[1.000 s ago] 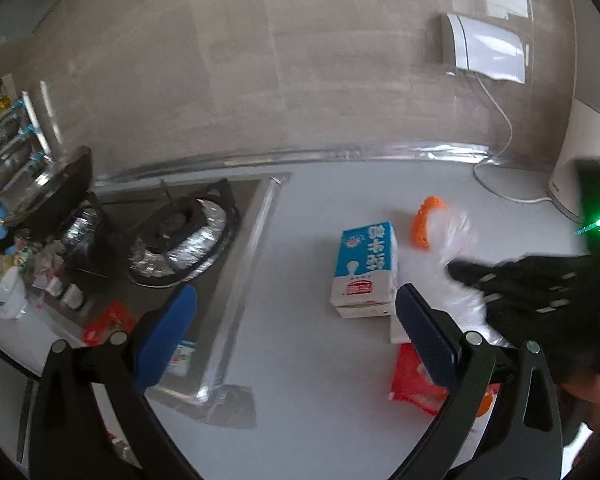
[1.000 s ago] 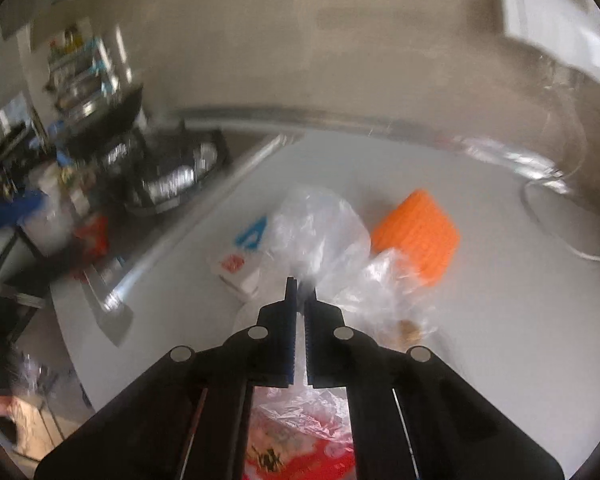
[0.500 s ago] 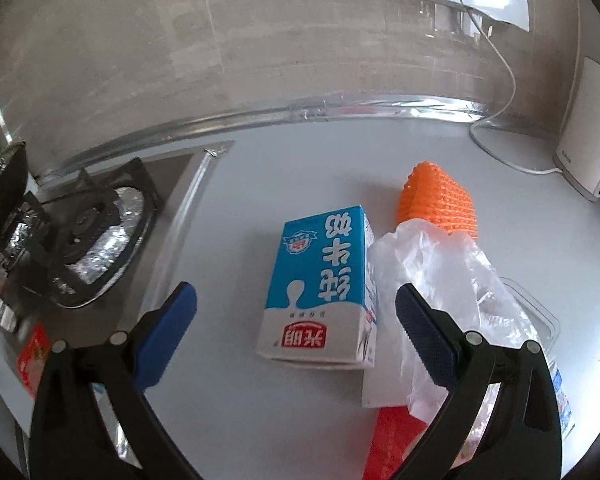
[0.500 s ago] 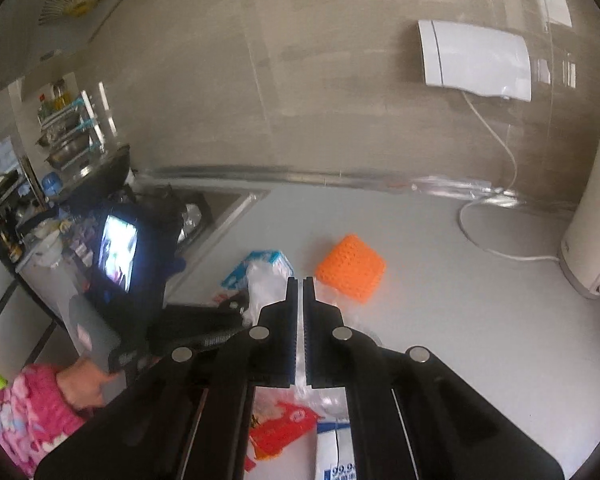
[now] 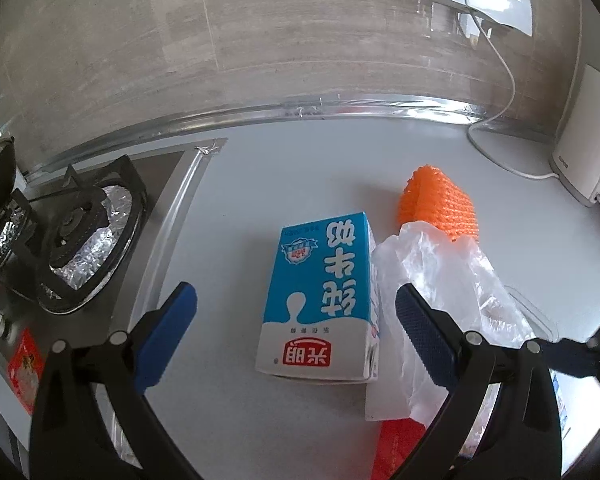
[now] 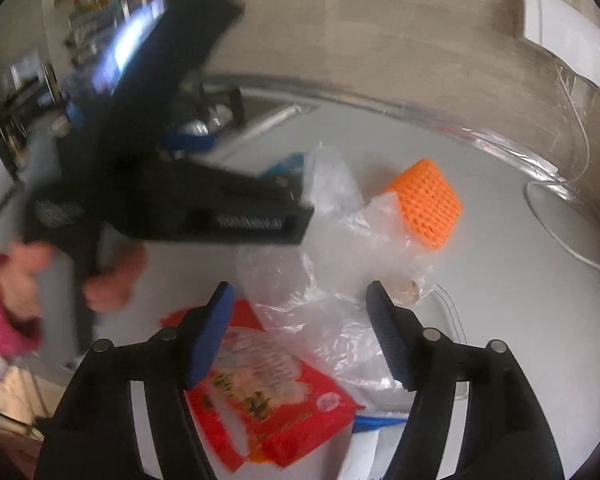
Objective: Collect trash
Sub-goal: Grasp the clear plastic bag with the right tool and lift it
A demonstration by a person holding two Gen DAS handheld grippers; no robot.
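In the left wrist view, the left gripper (image 5: 296, 320) stands wide open with nothing pressed between its blue pads. A blue-and-white milk carton (image 5: 320, 300) lies flat on the pale grey countertop (image 5: 260, 184), in the gap between the two fingers and just ahead of them, apart from both pads. Beside the carton, behind the right-hand finger, lies a crumpled clear plastic bag (image 5: 440, 276), with a red printed snack wrapper (image 5: 396, 440) showing below it near the bottom edge. Beyond the bag sits an orange foam net sleeve (image 5: 438, 208). Farther off to the left is a gas hob with foil-lined burners (image 5: 84, 240), and at the far right a white appliance (image 5: 580, 152) stands against the wall.

In the right wrist view, the right gripper (image 6: 300, 332) has just been opening and its jaws now stand apart, holding nothing. The red wrapper (image 6: 272, 392) lies right under its left finger, and the clear bag (image 6: 324, 280) spreads between and ahead of the fingers, not pinched. The orange sleeve (image 6: 424, 204) lies farther ahead to the right. A hand in a pink sleeve (image 6: 112, 276) holds the left gripper's blurred black body.
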